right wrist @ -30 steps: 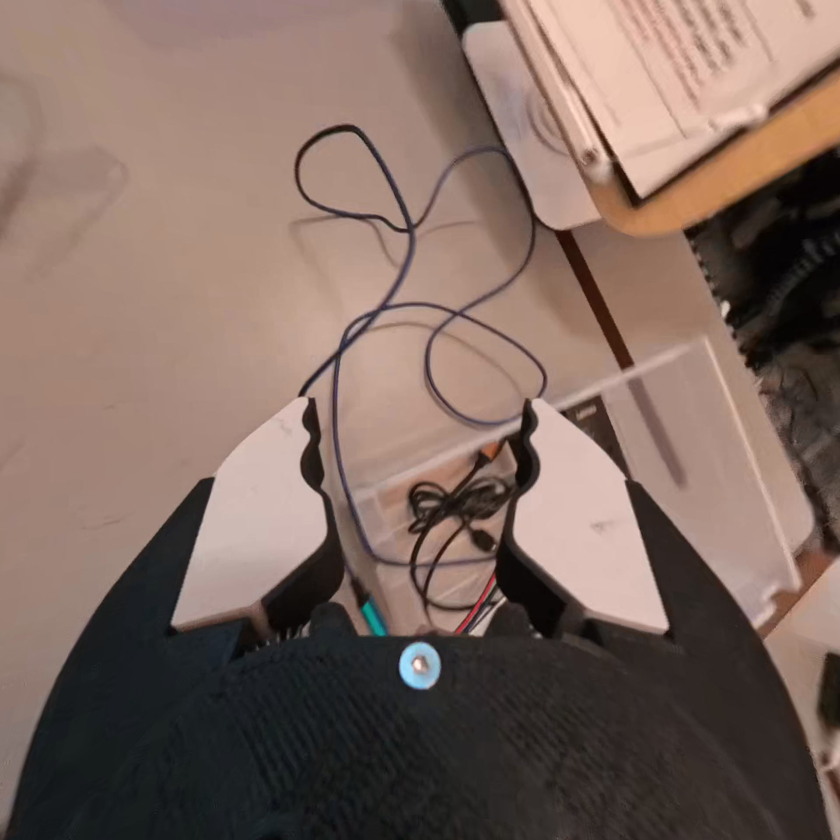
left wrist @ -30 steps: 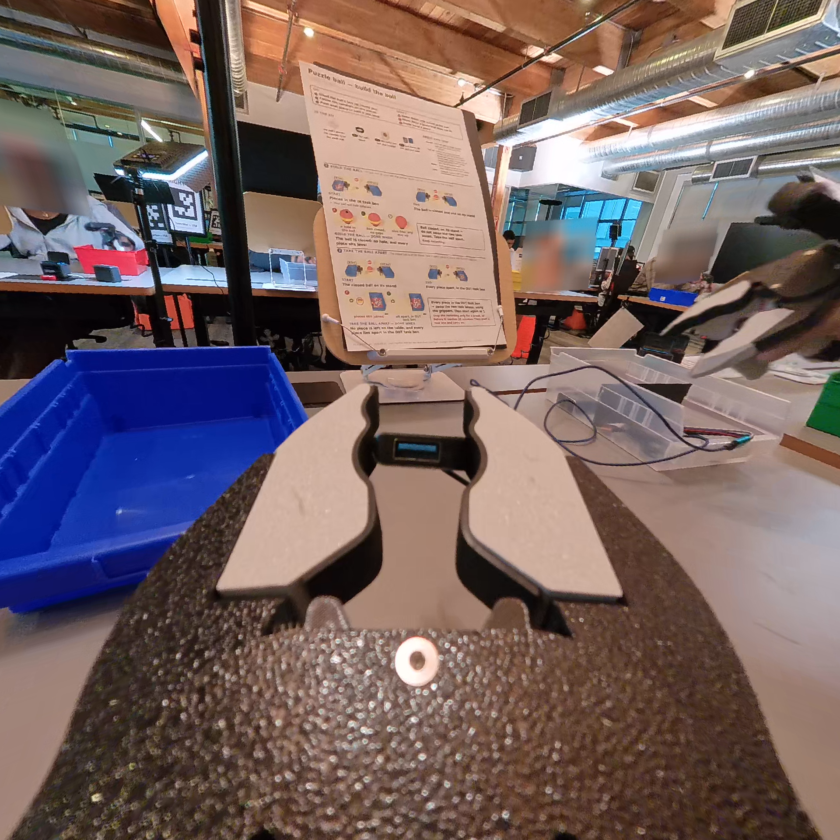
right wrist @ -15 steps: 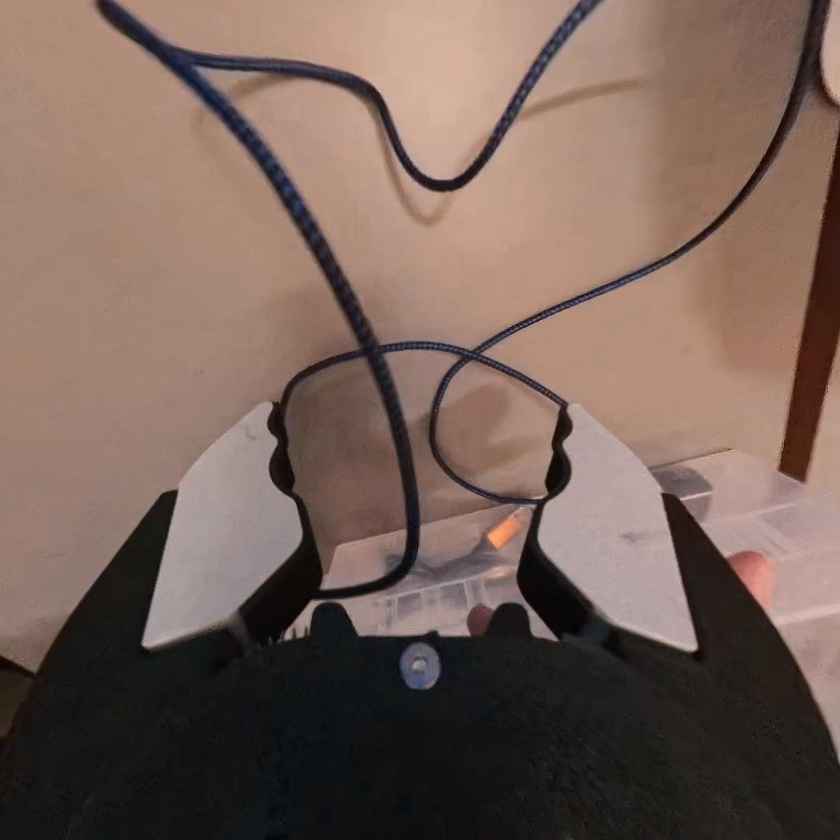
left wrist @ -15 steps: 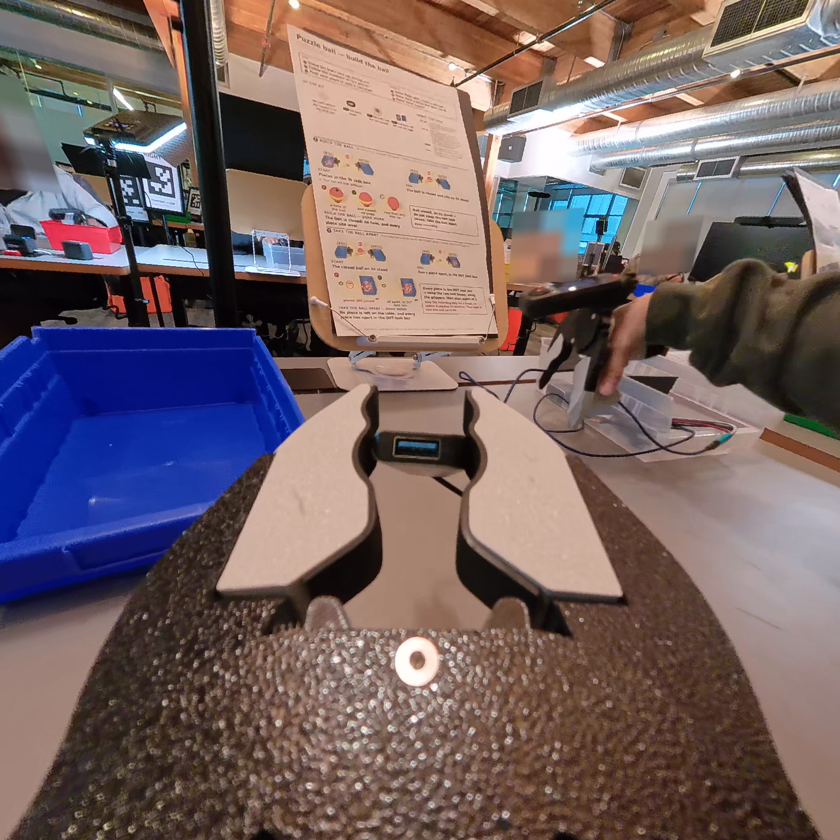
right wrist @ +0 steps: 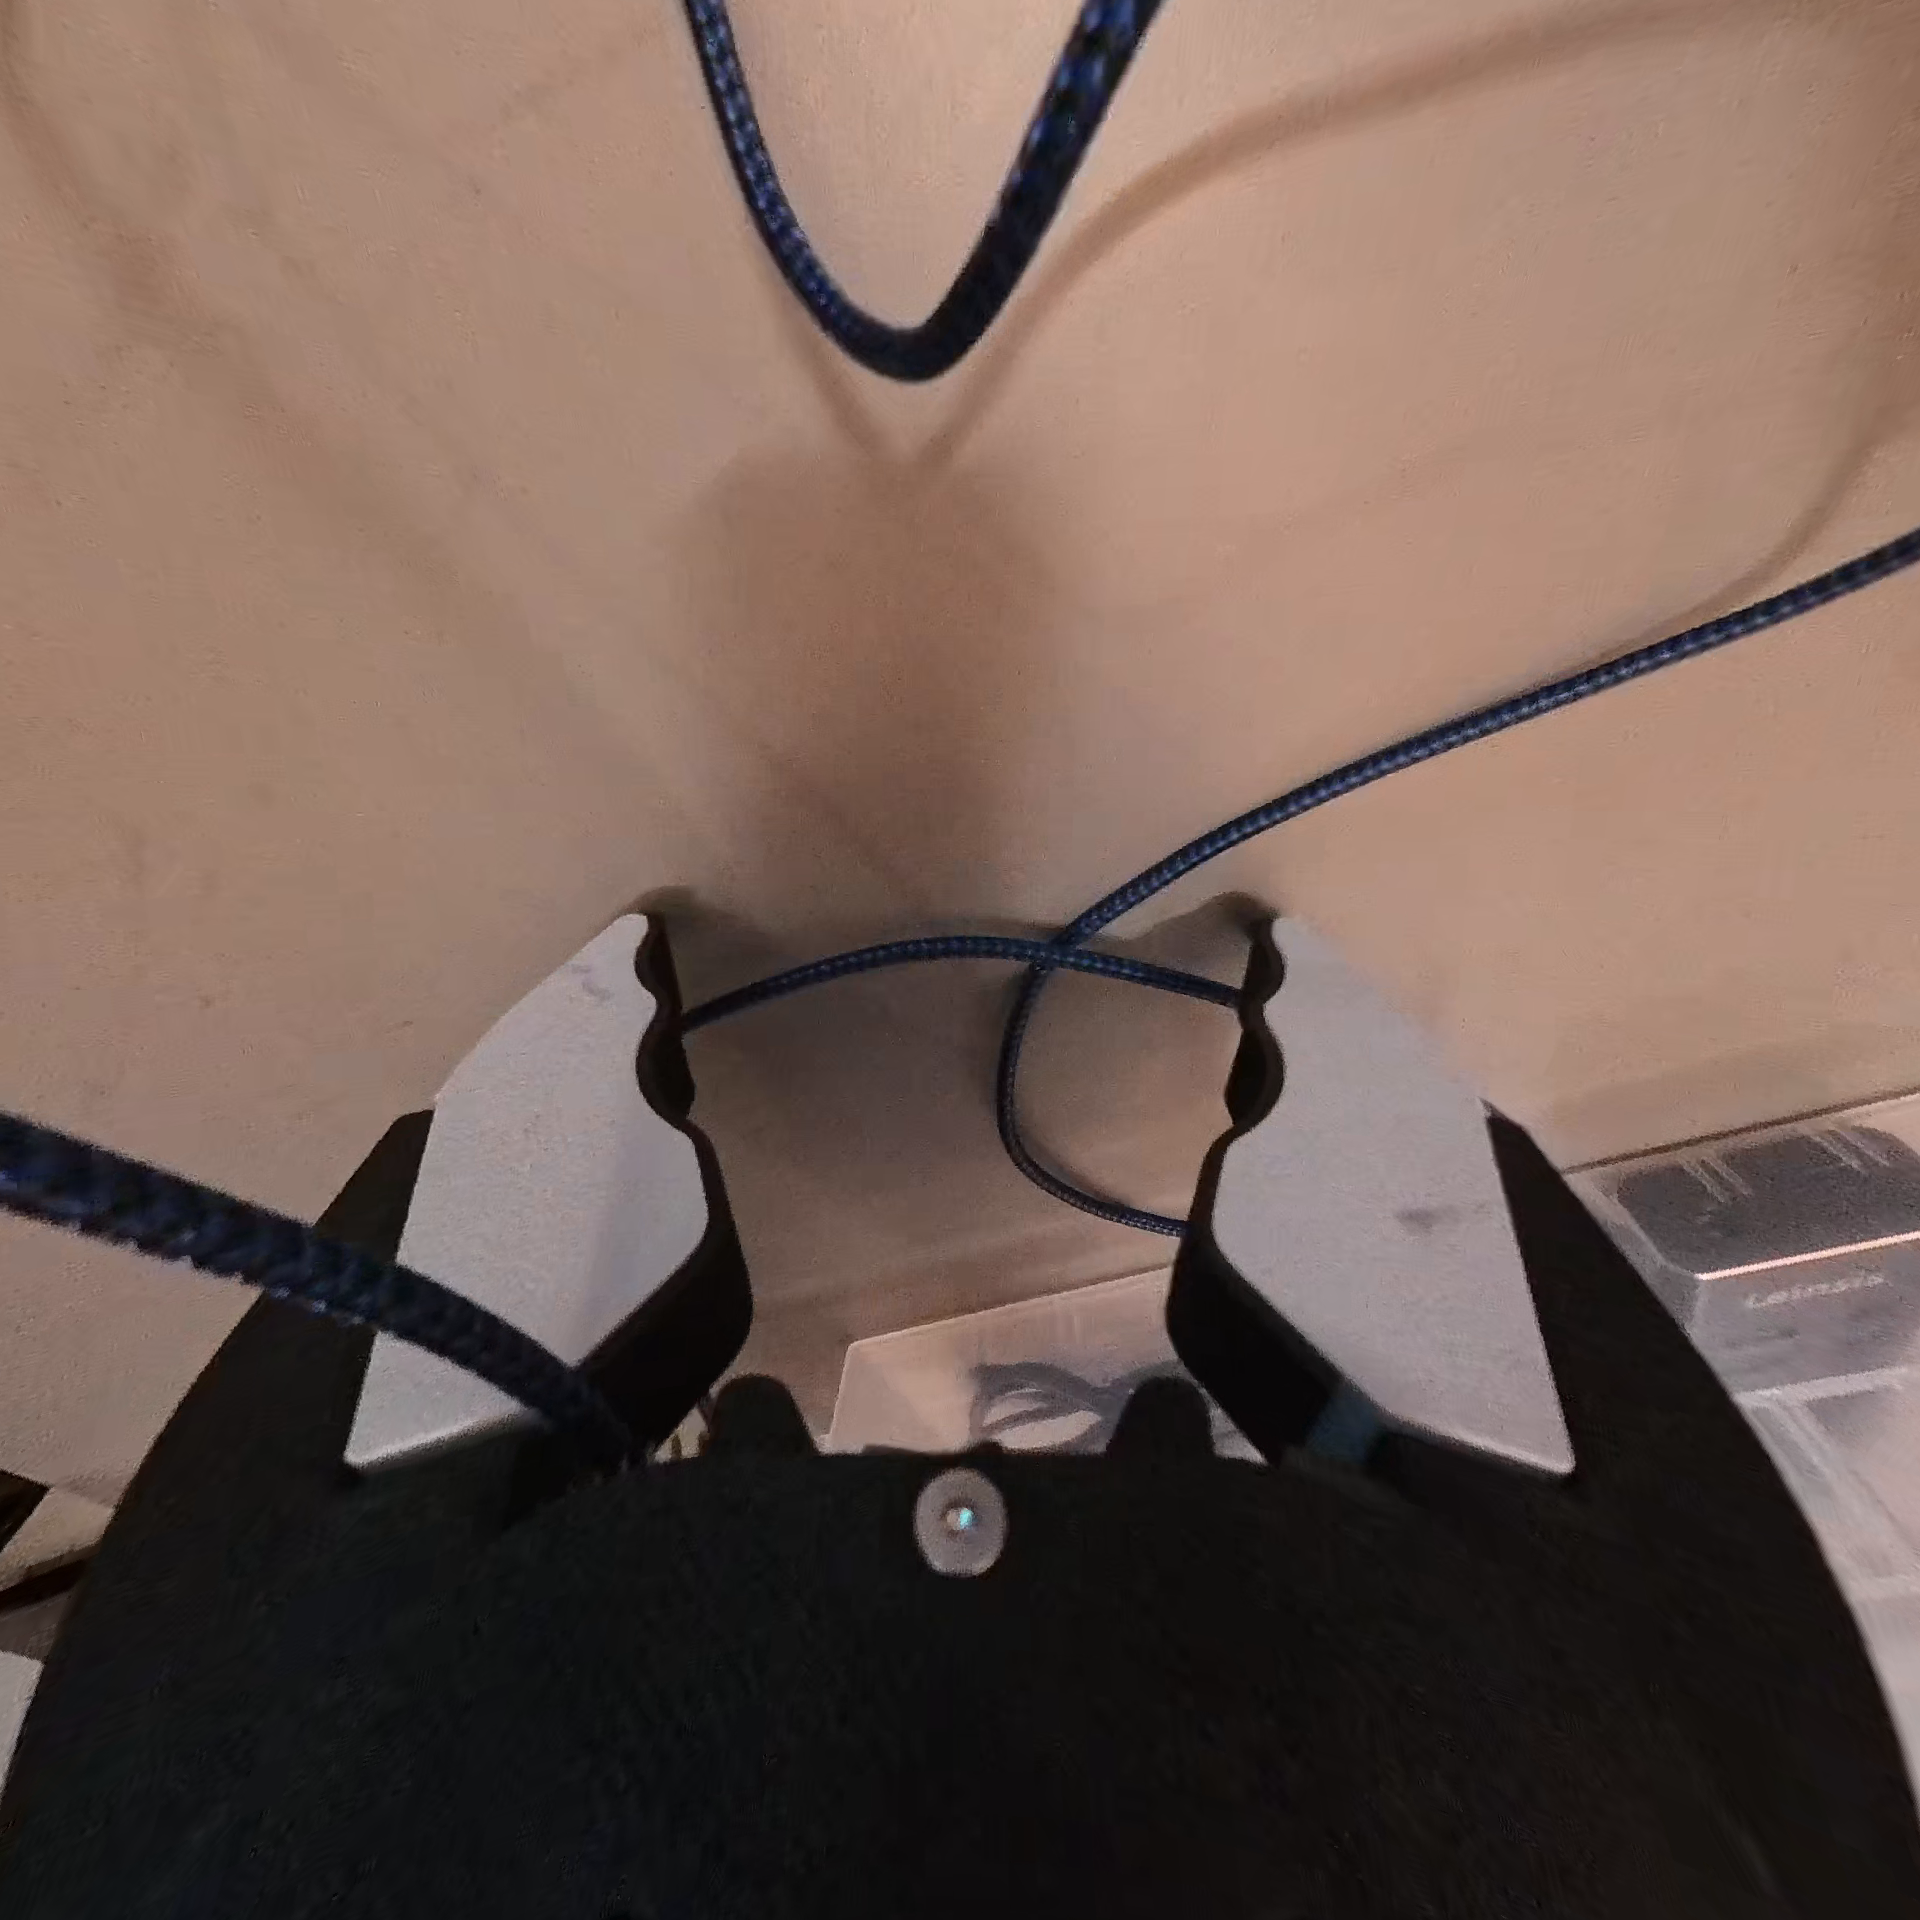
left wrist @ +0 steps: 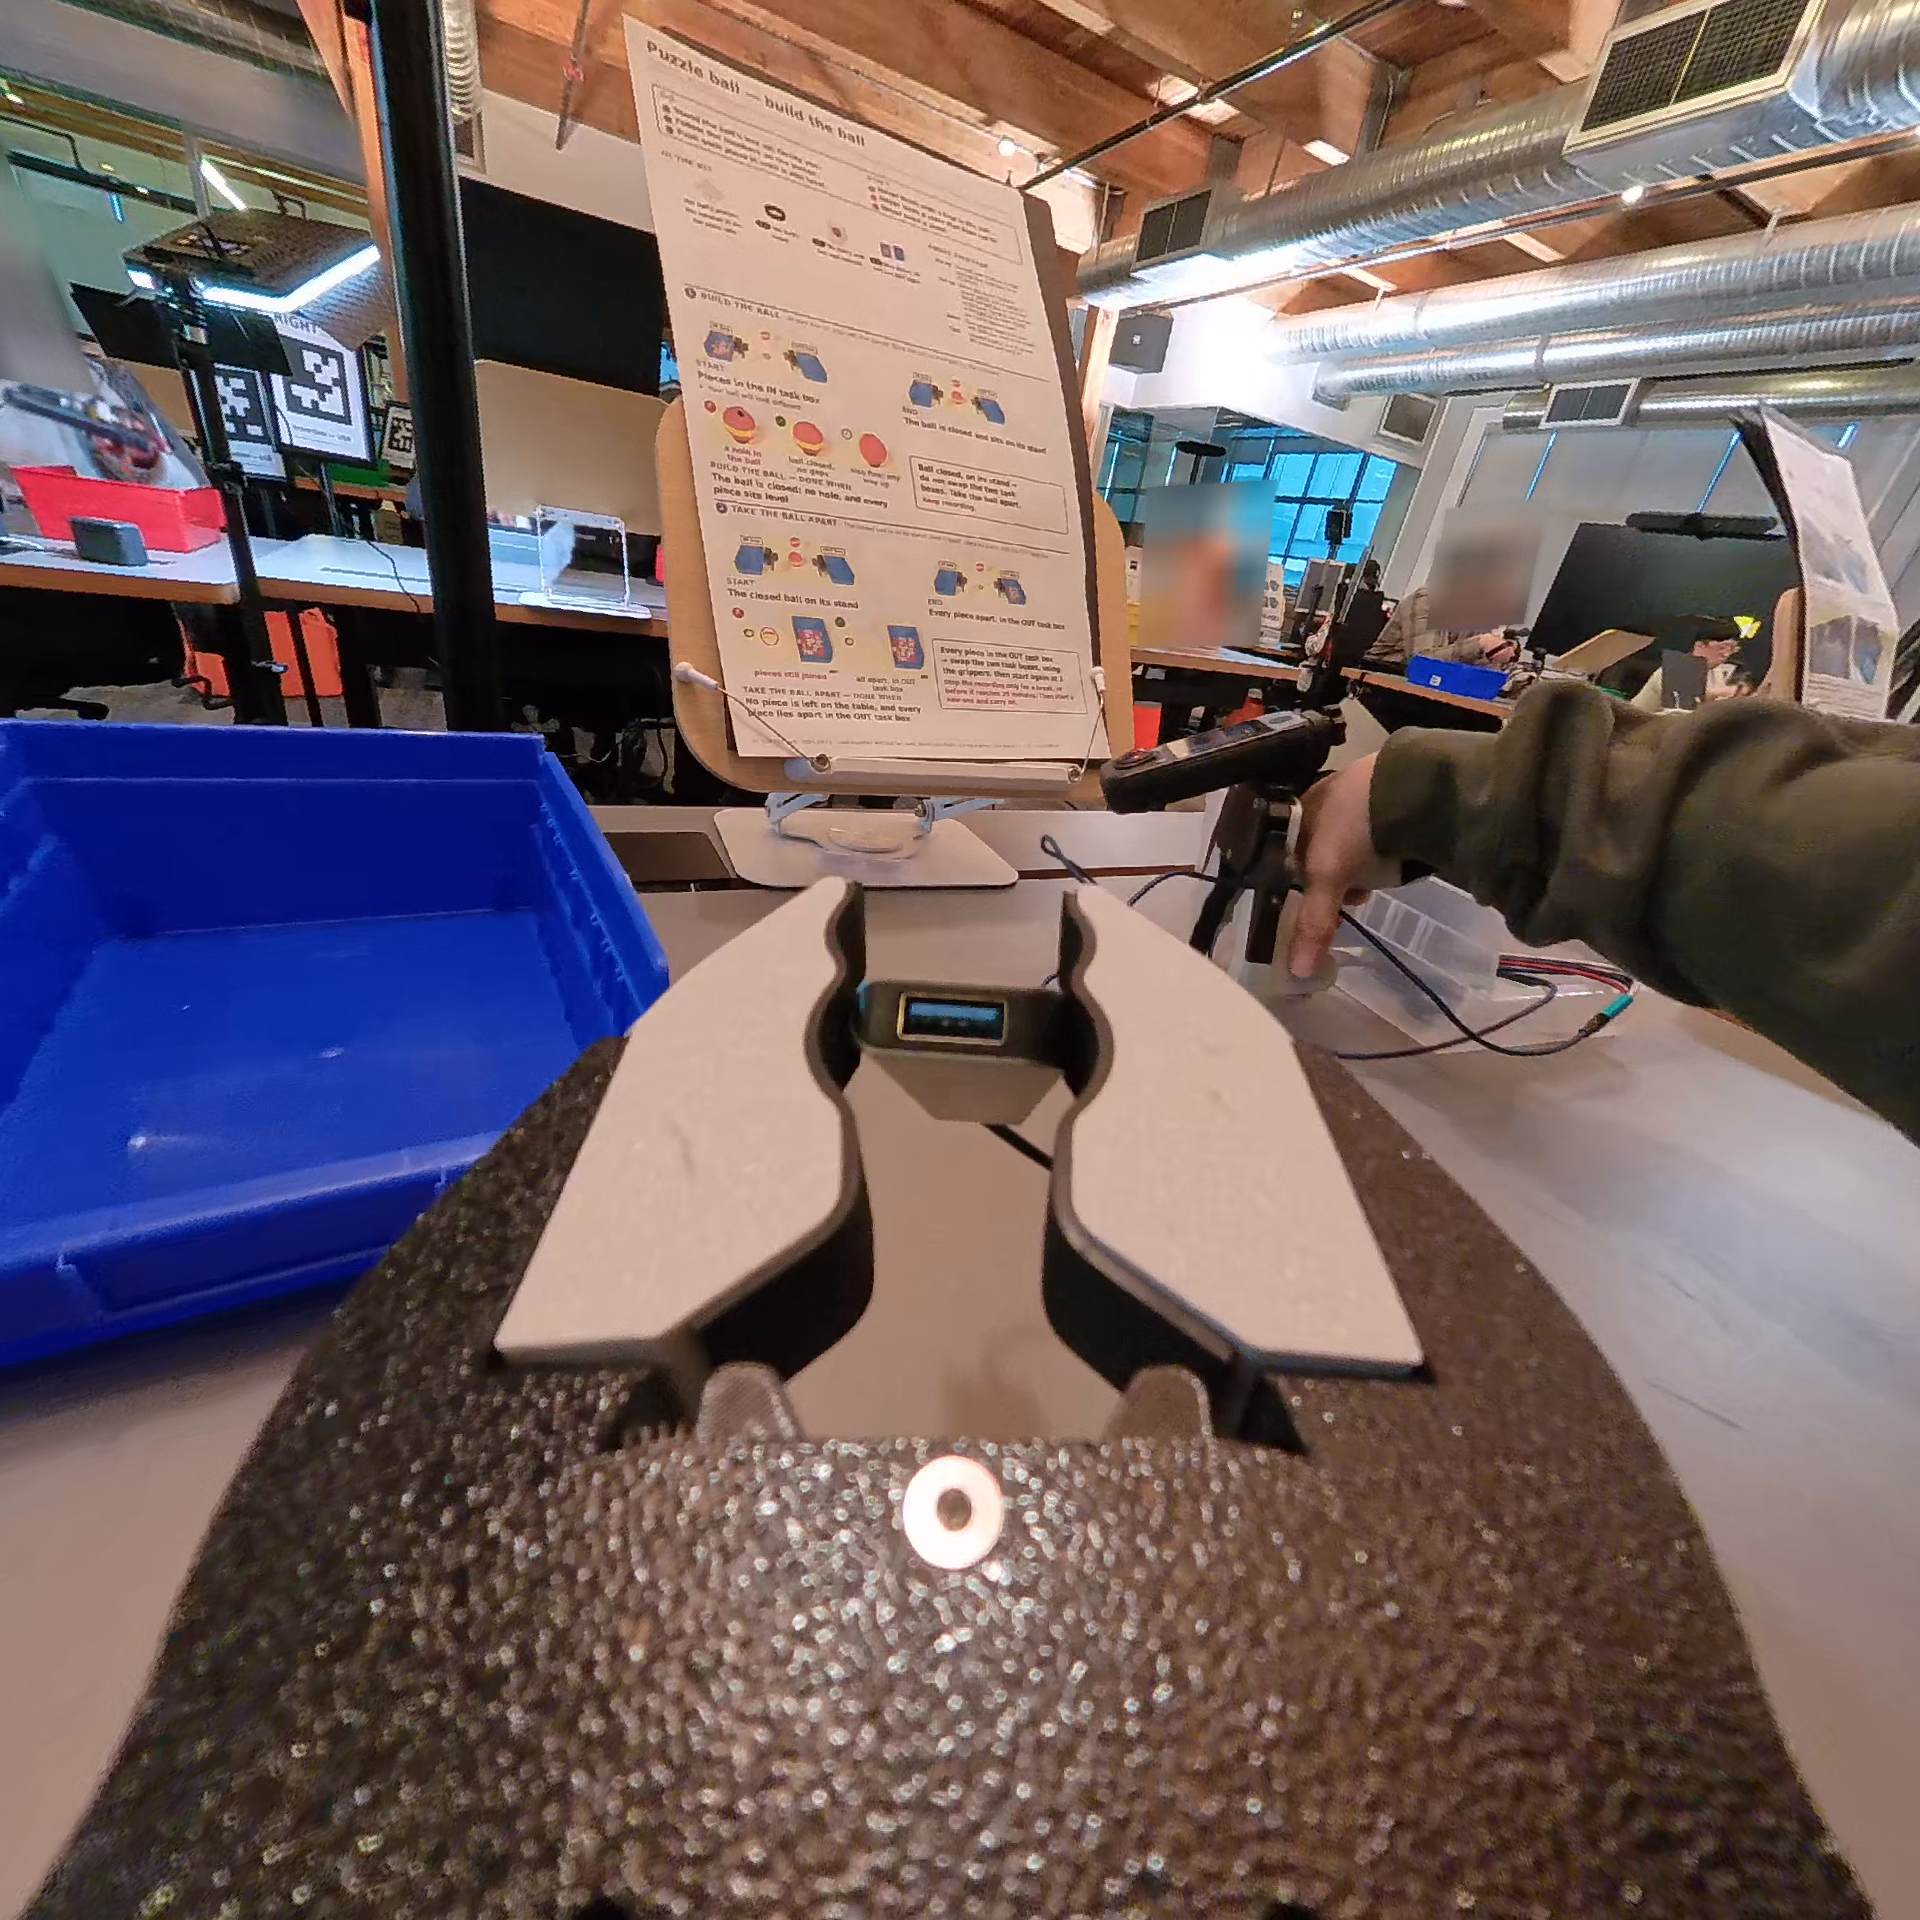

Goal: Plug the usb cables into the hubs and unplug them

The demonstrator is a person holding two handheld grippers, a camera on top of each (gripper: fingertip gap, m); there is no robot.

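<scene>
Left gripper (left wrist: 961,997): clamping a grey USB hub (left wrist: 954,1049) between its fingertips, blue port facing away.
Right gripper (right wrist: 956,971): fingers standing wide apart, gripping nothing, pointing down at the table (right wrist: 312,520).
Cable (right wrist: 1143,951): blue-black braided, lying looped on the table, crossing between the right fingertips.
Clear tray (right wrist: 1766,1299): lying beside the right gripper.
Printed sheet (left wrist: 862,447): standing clipped on a stand behind; bearing writing.
Blue bin (left wrist: 260,997): sitting left.

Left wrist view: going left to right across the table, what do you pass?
Blue bin → hub held in the left gripper → right gripper in a hand → clear tray.
</scene>
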